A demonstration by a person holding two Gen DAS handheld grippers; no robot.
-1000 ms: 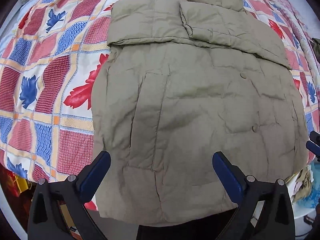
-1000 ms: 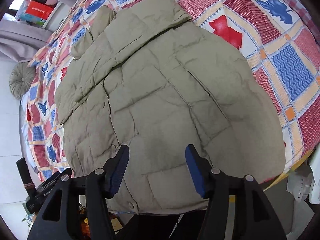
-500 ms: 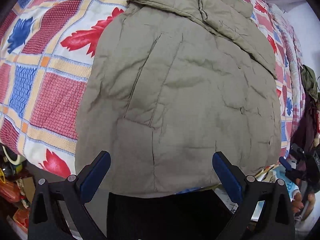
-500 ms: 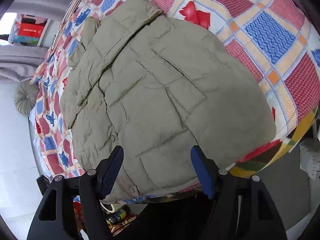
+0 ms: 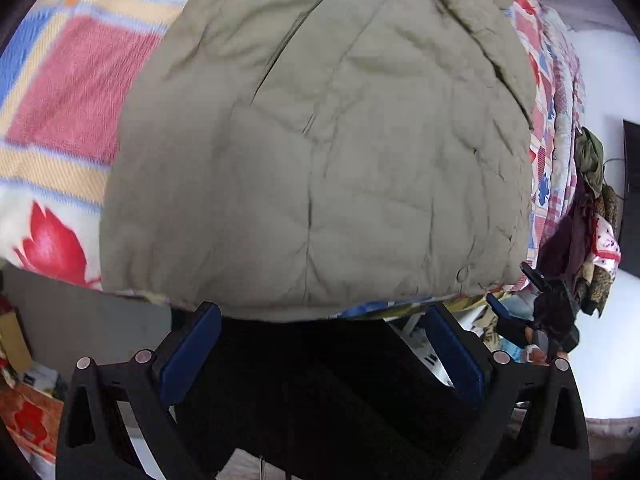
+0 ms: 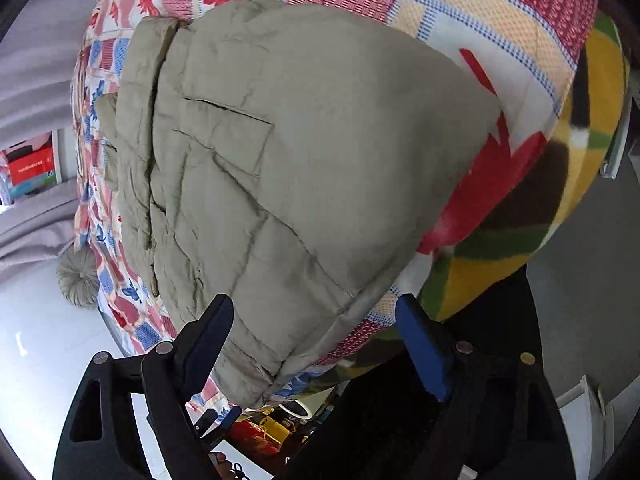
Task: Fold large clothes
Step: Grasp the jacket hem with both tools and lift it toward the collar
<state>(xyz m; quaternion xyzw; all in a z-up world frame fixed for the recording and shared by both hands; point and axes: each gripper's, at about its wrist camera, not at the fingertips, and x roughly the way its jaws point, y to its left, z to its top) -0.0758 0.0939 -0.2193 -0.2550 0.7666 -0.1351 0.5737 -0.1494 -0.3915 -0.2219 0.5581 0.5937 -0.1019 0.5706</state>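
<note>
A large khaki quilted jacket [image 5: 320, 140] lies flat on a bed with a red, blue and white patterned blanket [image 5: 60, 100]. Its hem hangs at the bed's near edge. My left gripper [image 5: 320, 320] is open and empty, its blue pads just below the hem. In the right wrist view the jacket [image 6: 300, 160] shows with its sleeve folded across the far part. My right gripper [image 6: 316, 312] is open and empty, its fingers on either side of the jacket's hem corner, not touching it.
A green, yellow and brown fleece blanket [image 6: 540, 220] hangs off the bed's corner. Clothes [image 5: 588, 220] hang at the right beyond the bed. Boxes and clutter [image 6: 264, 428] sit on the floor under the bed edge. A round grey cushion [image 6: 78, 280] lies at the far side.
Both grippers have dropped lower and come in close to the jacket's hem at the bed edge. The right gripper has opened wider. The jacket has not moved.
</note>
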